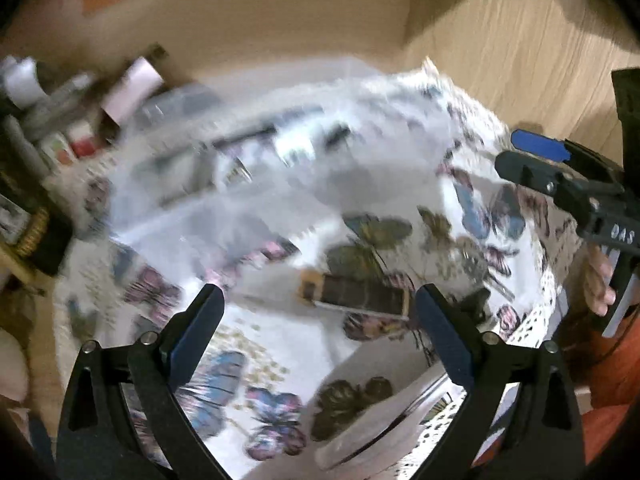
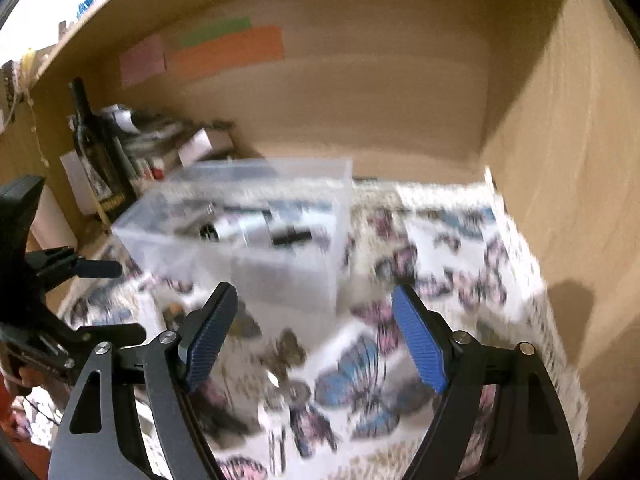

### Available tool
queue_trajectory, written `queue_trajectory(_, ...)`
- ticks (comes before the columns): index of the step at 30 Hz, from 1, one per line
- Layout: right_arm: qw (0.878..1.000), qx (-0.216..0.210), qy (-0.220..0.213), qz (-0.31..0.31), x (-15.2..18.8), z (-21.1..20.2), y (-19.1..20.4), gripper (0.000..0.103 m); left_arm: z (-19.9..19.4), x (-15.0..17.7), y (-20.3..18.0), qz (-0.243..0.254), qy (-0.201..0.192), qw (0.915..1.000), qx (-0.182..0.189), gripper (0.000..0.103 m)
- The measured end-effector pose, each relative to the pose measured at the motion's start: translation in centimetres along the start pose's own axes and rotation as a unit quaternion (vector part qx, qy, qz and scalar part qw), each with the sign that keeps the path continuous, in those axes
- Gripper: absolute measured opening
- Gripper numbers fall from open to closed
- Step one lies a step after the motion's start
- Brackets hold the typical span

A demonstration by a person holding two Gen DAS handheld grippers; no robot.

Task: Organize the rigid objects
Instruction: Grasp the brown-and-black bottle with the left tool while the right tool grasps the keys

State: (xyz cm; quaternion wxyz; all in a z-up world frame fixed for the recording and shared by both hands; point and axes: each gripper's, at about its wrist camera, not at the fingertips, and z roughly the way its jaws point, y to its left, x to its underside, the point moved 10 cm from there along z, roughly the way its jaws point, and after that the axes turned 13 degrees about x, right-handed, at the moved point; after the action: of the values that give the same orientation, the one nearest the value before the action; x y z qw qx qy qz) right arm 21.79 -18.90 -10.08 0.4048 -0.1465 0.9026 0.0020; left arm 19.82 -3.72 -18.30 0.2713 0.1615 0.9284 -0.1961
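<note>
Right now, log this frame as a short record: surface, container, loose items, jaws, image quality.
surface: butterfly-print cloth inside a wooden alcove
container: clear plastic bin, open-topped, holding blurred dark and silver items
loose items: dark rectangular object on the cloth
left gripper: jaws open, empty
right gripper: jaws open, empty
image quality: heavy motion blur

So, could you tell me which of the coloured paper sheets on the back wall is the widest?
The orange sheet, rightmost and lowest of the three. The pink one to its left is squarish, and the green strip above is shorter and thinner.
</note>
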Motion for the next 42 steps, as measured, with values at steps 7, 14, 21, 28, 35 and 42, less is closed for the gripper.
queue_trajectory(7, 0.998, -0.01, 0.052, -0.017, 4.8, 1.7, 0.9, 0.077, 2.9, 0.8, -1.2, -0.003, 0.046, 0.9988, 0.017, 0.097)
queue_trajectory(14, 0.993, -0.04, 0.098, -0.044, 7.2, 3.4, 2.8, 0.058, 4.4, 0.7, -1.4, -0.004, 0.076, 0.9967, 0.027, 0.097)
queue_trajectory(21, 0.995, -0.009, 0.088, -0.053, 7.5, 3.9, 2.5, 0.032, 4.7, 0.6, -1.0, 0.005, 0.087, 0.9959, 0.022, 0.086)
queue_trajectory(28, 0.996, -0.017, 0.082, -0.019, 6.9, 3.5, 1.7, 0.027, 4.1, 0.4, -1.2, 0.024, 0.065, 0.9975, 0.012, 0.081)
queue_trajectory(35, 0.999, 0.0, 0.045, -0.008, 5.0, 1.9, 0.9, 0.027, -0.2, -1.9, -1.2, 0.021, -0.012, 0.9997, 0.009, 0.081)
queue_trajectory(42, 1.0, 0.01, -0.005, 0.012, 2.1, -0.1, -0.2, 0.026, -4.5, -3.9, -0.7, 0.02, -0.083, 0.9963, -0.007, 0.081)
